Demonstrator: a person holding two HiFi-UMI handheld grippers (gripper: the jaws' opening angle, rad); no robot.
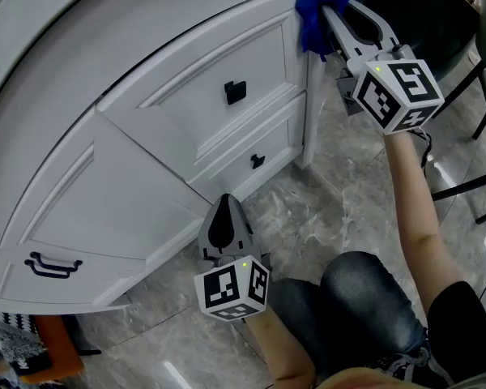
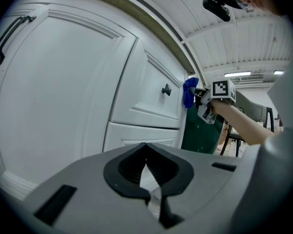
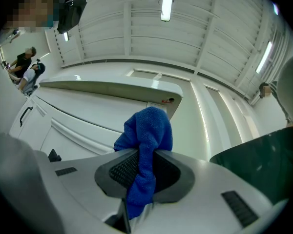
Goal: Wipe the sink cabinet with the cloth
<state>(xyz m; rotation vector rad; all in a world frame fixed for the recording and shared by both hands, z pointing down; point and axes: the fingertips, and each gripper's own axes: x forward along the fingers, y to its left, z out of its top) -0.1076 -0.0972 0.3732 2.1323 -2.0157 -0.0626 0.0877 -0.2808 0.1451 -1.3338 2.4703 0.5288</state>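
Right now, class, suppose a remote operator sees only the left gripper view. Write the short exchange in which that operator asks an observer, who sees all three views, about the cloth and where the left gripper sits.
Operator: Is that distant blue cloth actually gripped?
Observer: Yes. The right gripper view shows the blue cloth pinched between the jaws of the right gripper, with its tail hanging below them.
Operator: Where does my left gripper sit?
Observer: The head view shows the left gripper low over the marbled floor. It is in front of the base of the sink cabinet, well apart from the cloth at the cabinet's upper corner.
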